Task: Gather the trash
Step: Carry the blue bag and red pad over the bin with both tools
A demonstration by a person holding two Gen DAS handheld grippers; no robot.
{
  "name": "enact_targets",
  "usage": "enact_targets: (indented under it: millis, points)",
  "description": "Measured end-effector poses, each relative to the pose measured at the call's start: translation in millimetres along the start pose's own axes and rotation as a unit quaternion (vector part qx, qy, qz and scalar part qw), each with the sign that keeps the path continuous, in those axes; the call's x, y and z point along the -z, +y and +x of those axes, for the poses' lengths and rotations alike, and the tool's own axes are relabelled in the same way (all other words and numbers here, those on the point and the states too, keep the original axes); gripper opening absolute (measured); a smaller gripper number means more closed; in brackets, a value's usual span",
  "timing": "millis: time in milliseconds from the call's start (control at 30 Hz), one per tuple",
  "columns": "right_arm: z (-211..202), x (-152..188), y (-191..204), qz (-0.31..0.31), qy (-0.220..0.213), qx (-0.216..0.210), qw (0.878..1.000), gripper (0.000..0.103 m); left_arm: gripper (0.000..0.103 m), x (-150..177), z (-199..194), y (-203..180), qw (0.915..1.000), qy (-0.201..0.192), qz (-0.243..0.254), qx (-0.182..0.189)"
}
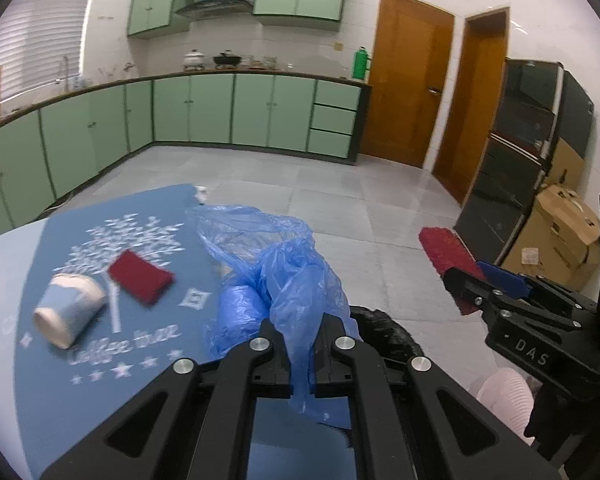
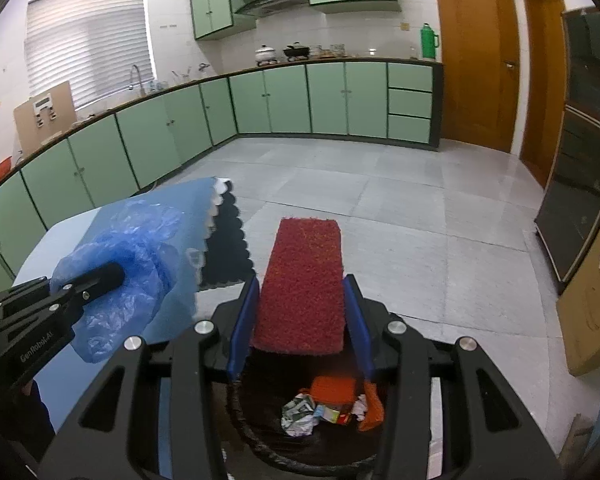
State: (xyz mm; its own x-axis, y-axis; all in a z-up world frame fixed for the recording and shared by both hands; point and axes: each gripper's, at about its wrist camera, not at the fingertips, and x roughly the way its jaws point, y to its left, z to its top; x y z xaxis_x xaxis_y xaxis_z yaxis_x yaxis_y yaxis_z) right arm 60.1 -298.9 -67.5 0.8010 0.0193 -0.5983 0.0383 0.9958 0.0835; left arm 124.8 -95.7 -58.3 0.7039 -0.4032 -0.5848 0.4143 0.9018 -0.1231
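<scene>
My left gripper (image 1: 302,354) is shut on a crumpled blue plastic bag (image 1: 278,264) held over the table's right edge; it also shows in the right wrist view (image 2: 120,272). My right gripper (image 2: 300,320) is shut on a red scouring pad (image 2: 304,280), held above the black-lined trash bin (image 2: 260,440), which holds crumpled paper and orange scraps. In the left wrist view the right gripper (image 1: 470,280) holds that pad (image 1: 444,250) to the right. A tipped paper cup (image 1: 70,308) and a second red pad (image 1: 140,276) lie on the blue table mat (image 1: 100,360).
Green kitchen cabinets (image 2: 268,96) line the far and left walls. Wooden doors (image 2: 476,52) stand at the back right. A black cabinet (image 1: 516,152) and cardboard boxes (image 1: 560,232) stand on the right. Grey tiled floor (image 2: 380,184) stretches beyond the table.
</scene>
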Motion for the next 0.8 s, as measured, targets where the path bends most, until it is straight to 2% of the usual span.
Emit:
enact_targets:
  millis: [367,800]
  points:
    - [11,10,-28,0.019,0.016,0.021,0.999,0.041,0.004,-1,39,-36,0.9991,0.023,0.021,0.027]
    - [31,17,-46,0.035,0.037,0.031,0.998,0.041,0.004,2,67,-45,0.9976,0.052,0.032,0.031]
